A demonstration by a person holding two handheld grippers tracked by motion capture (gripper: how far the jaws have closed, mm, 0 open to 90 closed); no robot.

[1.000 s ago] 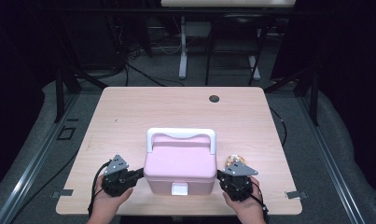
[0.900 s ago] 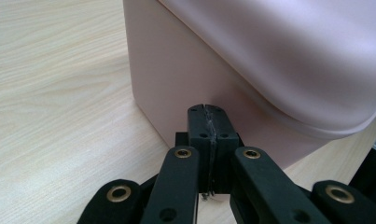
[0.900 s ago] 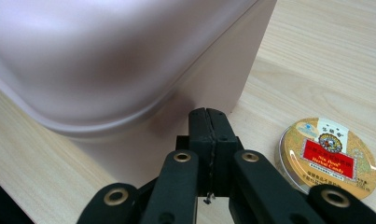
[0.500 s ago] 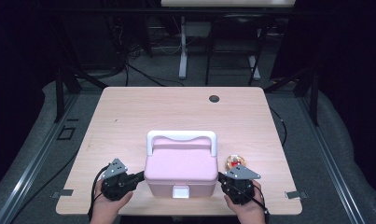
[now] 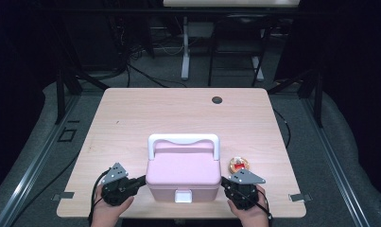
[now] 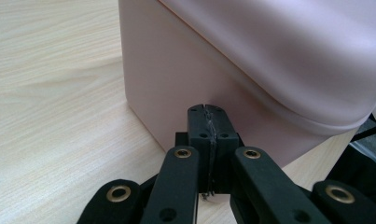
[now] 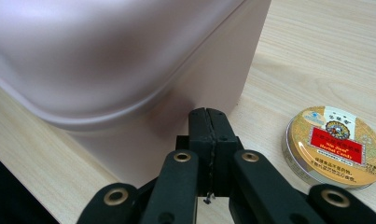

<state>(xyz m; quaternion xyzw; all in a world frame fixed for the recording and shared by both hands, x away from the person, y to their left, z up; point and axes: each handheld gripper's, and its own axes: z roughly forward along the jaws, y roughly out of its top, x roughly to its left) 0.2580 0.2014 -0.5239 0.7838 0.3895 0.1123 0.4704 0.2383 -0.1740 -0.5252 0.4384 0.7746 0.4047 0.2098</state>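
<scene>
Both grippers, left gripper [image 5: 140,180] and right gripper [image 5: 224,182], are sitting with jaws pressed together, empty, flanking the pink box [image 5: 183,172] at the table's [image 5: 178,113] near edge, probably bracing it; a candy tin [image 7: 335,145] is lying just beside.

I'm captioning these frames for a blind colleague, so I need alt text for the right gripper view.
The right gripper, its two black jaws pressed shut, points at the side wall of a pink plastic box below its overhanging lid. Beside it on the light wooden table lies a round gold candy tin with a red label.
</scene>
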